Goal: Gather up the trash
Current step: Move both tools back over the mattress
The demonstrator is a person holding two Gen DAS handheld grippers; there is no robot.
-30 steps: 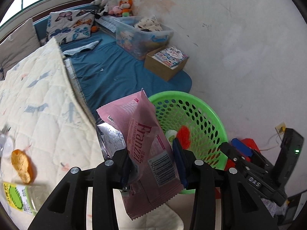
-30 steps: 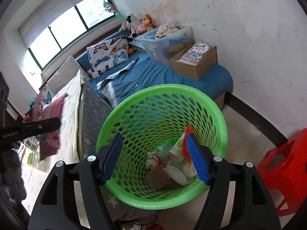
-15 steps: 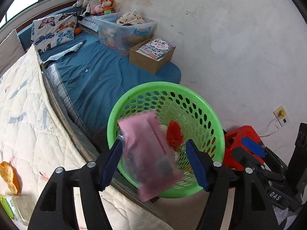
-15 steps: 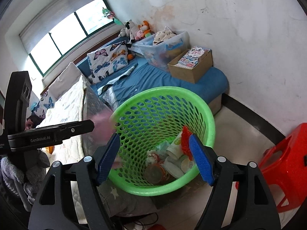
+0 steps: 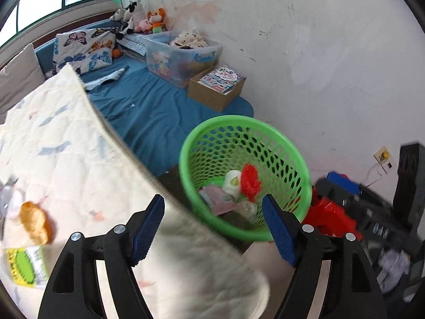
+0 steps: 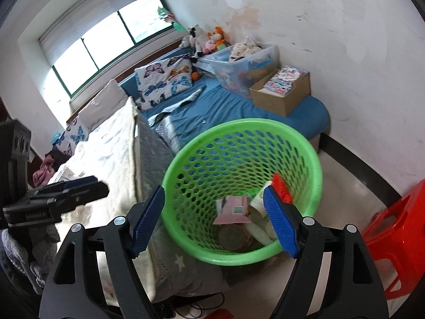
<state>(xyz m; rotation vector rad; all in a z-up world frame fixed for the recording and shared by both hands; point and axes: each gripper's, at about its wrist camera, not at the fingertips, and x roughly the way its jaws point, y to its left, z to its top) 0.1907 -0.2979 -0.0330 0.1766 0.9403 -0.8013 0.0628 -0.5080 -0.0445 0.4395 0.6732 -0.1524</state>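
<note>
A green perforated basket (image 5: 212, 130) (image 6: 186, 154) stands on the floor beside the bed. A pink snack wrapper (image 5: 216, 199) (image 6: 232, 208) lies inside it with a red item (image 5: 249, 179), a white cup (image 5: 232, 180) and other trash. My left gripper (image 5: 213, 230) is open and empty above the bed's edge, left of the basket; it also shows in the right wrist view (image 6: 61, 196). My right gripper (image 6: 213, 219) is open and empty above the basket's near rim. A piece of bread (image 5: 34, 222) and a green-labelled packet (image 5: 25, 267) lie on the cream quilt (image 5: 66, 159).
A red plastic stool (image 6: 393, 228) (image 5: 329, 218) stands right of the basket. On the blue mattress (image 5: 148, 117) sit a cardboard box of books (image 5: 215, 90), a clear storage bin (image 5: 180, 53) and pillows. The white wall is close behind.
The left gripper opened and let go of the pink wrapper, which fell into the basket. The left gripper then drew back towards the bed. The right gripper barely moved.
</note>
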